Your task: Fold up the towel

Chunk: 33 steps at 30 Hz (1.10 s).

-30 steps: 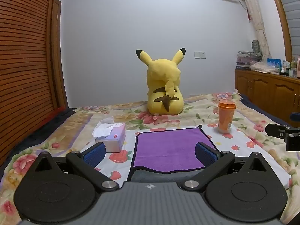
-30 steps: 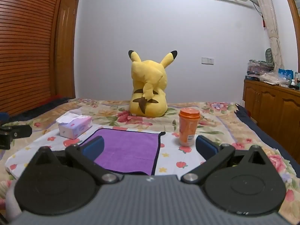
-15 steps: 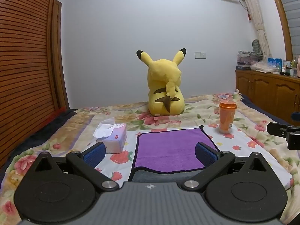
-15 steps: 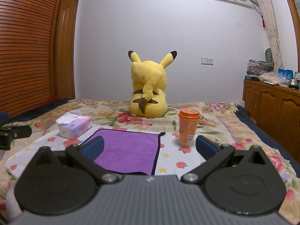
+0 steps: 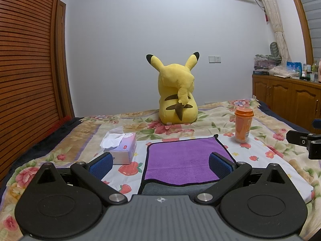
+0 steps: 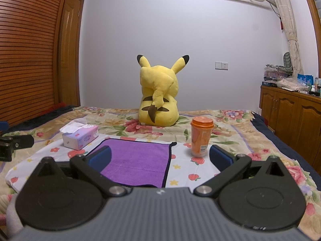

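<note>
Beside towel (image 5: 183, 158): tissue box (image 5: 122, 148), orange cup (image 5: 243, 125)

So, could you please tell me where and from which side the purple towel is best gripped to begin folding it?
Probably at the two near corners of the purple towel, one per gripper, coming in low from the near edge. It lies flat on the bed, and that edge sits right below the open left gripper and right gripper; its far corners lie nearer the orange cup.
</note>
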### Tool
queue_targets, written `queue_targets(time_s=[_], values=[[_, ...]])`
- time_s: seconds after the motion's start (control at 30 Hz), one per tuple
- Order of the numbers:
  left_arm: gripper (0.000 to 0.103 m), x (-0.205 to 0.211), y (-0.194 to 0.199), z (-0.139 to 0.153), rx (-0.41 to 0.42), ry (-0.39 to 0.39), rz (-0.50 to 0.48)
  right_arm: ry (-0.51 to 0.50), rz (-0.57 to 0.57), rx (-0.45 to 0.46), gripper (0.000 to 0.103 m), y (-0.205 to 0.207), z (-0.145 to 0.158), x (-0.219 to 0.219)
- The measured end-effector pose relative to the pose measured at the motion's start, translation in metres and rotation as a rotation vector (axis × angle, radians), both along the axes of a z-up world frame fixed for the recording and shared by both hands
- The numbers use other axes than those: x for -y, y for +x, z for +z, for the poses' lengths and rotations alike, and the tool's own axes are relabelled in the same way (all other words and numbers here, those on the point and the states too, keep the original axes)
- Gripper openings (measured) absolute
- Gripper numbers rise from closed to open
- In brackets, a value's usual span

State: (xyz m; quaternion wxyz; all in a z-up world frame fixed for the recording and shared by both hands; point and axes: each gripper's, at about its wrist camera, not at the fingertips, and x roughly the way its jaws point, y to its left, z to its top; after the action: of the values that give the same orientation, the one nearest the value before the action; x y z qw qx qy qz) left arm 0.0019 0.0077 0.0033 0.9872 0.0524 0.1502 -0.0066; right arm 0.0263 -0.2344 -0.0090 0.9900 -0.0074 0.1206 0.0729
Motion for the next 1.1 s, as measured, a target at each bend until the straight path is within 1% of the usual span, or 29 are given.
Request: queue_targets(time_s=[1.1], values=[[0.103, 0.0002, 0.004, -0.001, 0.002, 0.006, 0.001, 0.001, 0.0, 0.001, 0.103, 0.0, -0.0003, -0.0002]])
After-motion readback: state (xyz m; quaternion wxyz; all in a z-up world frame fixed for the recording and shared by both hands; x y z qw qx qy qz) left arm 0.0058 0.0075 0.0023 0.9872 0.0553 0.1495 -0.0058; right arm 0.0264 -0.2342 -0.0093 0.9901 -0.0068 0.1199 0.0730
